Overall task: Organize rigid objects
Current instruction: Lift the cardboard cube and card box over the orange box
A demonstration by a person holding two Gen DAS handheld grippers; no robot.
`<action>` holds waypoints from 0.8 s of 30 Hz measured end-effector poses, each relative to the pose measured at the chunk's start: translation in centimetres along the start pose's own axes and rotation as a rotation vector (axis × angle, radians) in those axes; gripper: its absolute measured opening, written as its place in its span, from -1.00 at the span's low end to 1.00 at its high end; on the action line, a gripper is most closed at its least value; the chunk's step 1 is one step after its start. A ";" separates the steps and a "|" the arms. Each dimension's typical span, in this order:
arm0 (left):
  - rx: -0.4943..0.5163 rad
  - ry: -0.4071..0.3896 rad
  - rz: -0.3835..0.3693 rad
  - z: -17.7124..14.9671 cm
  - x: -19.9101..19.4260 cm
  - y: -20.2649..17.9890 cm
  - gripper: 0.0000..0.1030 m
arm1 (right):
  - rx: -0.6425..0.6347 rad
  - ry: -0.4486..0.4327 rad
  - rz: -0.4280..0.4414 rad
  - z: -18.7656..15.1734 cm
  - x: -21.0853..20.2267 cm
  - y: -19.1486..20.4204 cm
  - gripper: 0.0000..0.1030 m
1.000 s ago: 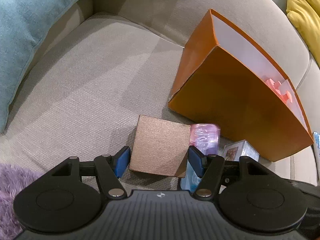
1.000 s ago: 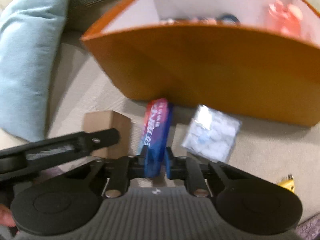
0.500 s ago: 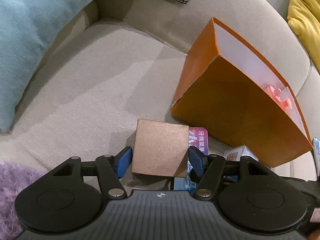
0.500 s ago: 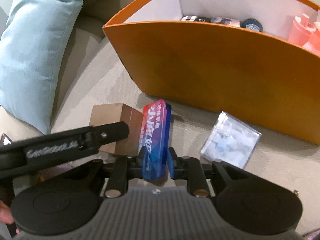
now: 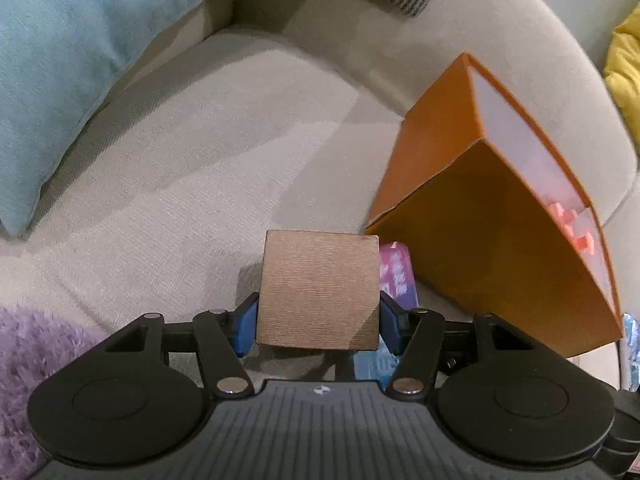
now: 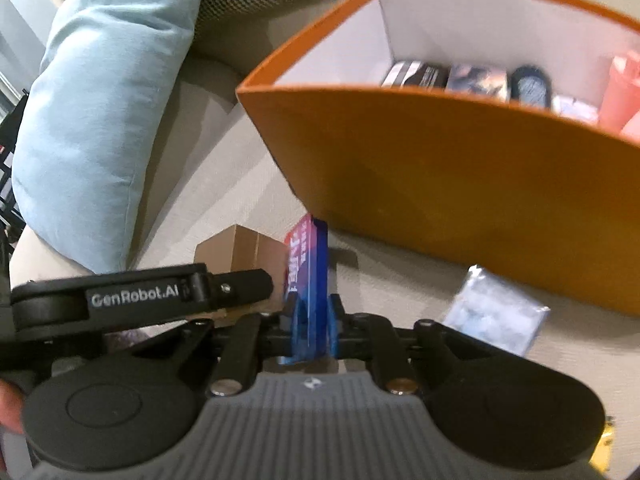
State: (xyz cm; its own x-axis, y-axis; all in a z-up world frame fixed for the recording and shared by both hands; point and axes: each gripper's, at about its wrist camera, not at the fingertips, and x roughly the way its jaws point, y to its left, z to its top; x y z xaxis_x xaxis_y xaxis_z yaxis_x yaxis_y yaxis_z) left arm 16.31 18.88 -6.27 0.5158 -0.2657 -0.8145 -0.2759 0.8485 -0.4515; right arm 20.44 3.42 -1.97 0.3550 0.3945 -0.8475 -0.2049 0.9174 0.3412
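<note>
Left gripper [image 5: 318, 322]: jaws closing on the square brown textured cardboard box [image 5: 320, 290], blue pads against both side faces, grip low on the near end. Right gripper [image 6: 314, 316]: jaws closing tight on the slim blue and pink printed carton [image 6: 307, 268], pinched edge-on at its near end, far end sticking out toward the big orange open-topped cardboard bin [image 6: 432, 184]. Both items just left of and nearer than the bin, side by side on the beige fabric sofa seat [image 5: 180, 152]; bin already partly filled with small packs and a coral plastic piece.

Risks, as judged:
- Brown box held near one edge only: likely to pivot or slip out during lift.
- Slim carton gripped at its end: could swing, or crush under a hard pinch.
- Two grippers very close together: knock likely if raised together.
- Bin wall tall, on soft cushion: clipping the rim could tip it.
- Clear crinkly plastic packet [image 6: 496, 312] lying to the right, near the bin's front wall: easily brushed aside.
</note>
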 end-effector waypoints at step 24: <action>0.180 0.006 -0.082 1.2 -9.0 -7.8 0.30 | 0.049 -0.244 0.029 0.8 -15.0 -3.2 -0.78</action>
State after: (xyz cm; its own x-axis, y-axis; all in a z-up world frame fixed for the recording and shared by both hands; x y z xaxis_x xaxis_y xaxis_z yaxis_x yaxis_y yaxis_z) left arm 14.80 15.24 4.99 0.5252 -0.3397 -0.7802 -0.0832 0.8920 -0.4444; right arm 16.47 -5.41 9.95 0.5605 0.4165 -0.7158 -0.1756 0.9045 0.3887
